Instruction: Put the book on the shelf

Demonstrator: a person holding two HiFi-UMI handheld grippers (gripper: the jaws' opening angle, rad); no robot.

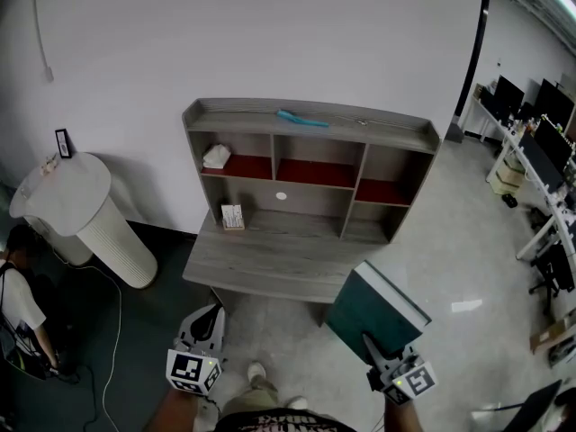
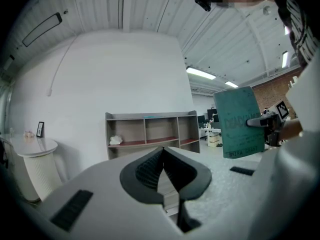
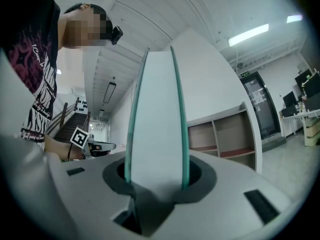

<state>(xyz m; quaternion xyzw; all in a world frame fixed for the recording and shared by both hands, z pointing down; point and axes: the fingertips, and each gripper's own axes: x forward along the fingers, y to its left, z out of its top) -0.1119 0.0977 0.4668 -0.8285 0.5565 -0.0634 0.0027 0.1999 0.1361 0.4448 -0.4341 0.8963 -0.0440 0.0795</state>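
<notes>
A thick book with dark green covers and white page edges is held upright in my right gripper, whose jaws are shut on its lower edge; in the right gripper view the book stands up between the jaws. The grey shelf unit with red-floored compartments stands against the white wall ahead, with its desk surface in front. My left gripper hangs low at the left, jaws closed together with nothing in them. The left gripper view also shows the book at its right.
A white ribbed cylinder stand is left of the shelf. A teal object lies on the shelf top, a white thing in the left compartment, a small box on the desk. Office desks with monitors stand far right.
</notes>
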